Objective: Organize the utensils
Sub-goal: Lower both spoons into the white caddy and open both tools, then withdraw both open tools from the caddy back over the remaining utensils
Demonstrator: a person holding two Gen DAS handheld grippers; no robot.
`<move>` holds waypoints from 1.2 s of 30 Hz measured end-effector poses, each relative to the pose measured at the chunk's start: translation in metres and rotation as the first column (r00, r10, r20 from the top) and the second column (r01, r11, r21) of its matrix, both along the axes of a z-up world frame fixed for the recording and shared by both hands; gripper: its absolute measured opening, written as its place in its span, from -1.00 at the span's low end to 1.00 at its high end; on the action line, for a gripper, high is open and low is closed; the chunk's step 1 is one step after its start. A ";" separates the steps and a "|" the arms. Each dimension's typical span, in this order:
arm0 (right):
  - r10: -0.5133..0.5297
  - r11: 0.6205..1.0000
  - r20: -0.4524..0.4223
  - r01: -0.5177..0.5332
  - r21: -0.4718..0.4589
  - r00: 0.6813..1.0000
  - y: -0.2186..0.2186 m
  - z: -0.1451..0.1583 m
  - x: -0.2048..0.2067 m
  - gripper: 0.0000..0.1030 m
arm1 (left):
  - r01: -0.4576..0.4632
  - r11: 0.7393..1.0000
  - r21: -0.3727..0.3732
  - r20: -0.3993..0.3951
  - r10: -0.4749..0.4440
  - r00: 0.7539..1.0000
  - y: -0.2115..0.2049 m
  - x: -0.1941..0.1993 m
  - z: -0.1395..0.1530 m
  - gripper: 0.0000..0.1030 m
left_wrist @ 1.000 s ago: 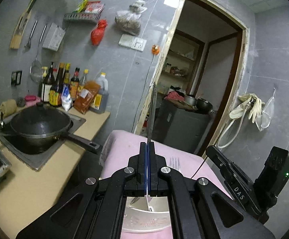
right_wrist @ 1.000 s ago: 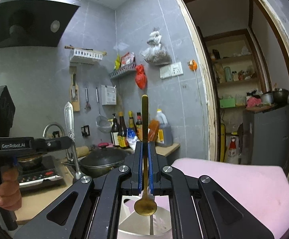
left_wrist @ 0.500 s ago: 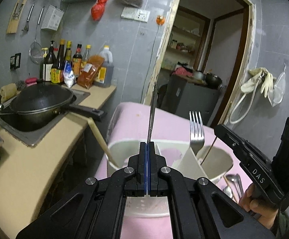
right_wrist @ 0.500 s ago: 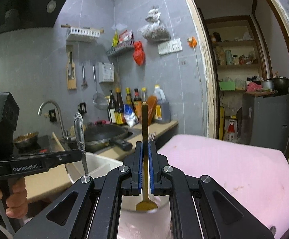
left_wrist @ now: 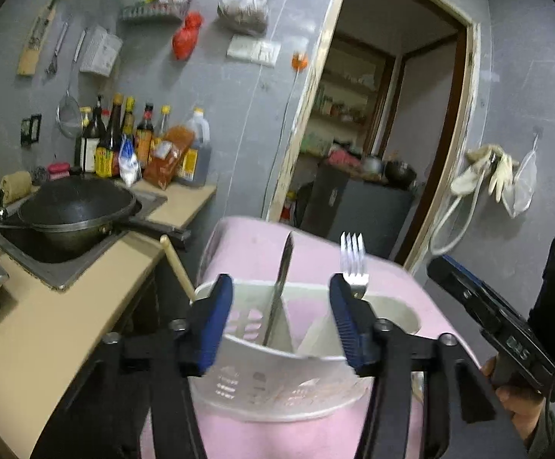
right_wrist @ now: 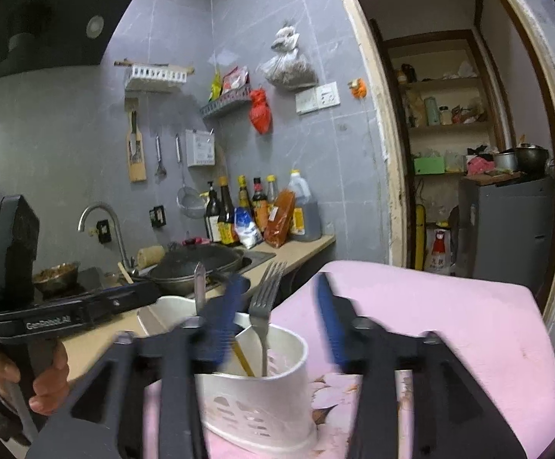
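A white slotted utensil holder (left_wrist: 277, 367) stands on the pink cloth. My left gripper (left_wrist: 280, 321) hangs just over its near rim with its jaws opening. A table knife (left_wrist: 282, 283) stands upright in the holder between the blue pads (left_wrist: 216, 321), free of both. A fork (left_wrist: 352, 260) stands in the compartment to its right, and a wooden stick (left_wrist: 176, 264) leans out at the left. My right gripper (right_wrist: 277, 313) is opening over the same holder (right_wrist: 262, 401). A gold spoon's handle (right_wrist: 244, 359) rests inside it beside the fork (right_wrist: 264, 302), loose.
A black wok (left_wrist: 75, 206) sits in the sink on the beige counter (left_wrist: 48, 317) to the left, with sauce bottles (left_wrist: 124, 145) behind. The pink cloth (right_wrist: 449, 317) stretches right toward a doorway (left_wrist: 392, 134). A person's hand (right_wrist: 48, 378) grips the left gripper's handle.
Both grippers sank toward the holder and went from shut to open. The knife left the left pads and the gold spoon left the right pads; both now stand in the holder.
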State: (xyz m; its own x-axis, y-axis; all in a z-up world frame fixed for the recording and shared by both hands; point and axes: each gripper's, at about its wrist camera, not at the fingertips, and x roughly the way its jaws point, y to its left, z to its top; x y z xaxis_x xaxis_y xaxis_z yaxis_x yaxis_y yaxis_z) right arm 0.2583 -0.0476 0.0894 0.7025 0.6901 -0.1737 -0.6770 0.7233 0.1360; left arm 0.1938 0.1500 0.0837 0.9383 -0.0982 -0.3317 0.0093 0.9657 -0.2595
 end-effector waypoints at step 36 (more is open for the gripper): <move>-0.303 0.942 0.134 0.318 -0.110 0.944 -0.171 -0.022 -0.067 1.00 | 0.172 0.978 0.117 -0.044 -0.168 0.985 -0.151 -0.017 -0.028 0.85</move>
State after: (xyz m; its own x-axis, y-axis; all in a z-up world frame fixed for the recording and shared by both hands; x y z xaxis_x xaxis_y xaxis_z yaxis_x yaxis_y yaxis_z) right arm 0.1910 -0.2184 0.0677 0.8982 0.4120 -0.1534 -0.4217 0.9060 -0.0364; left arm 0.1770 -0.0007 0.0558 0.8994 -0.2135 -0.3814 0.1697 0.9747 -0.1454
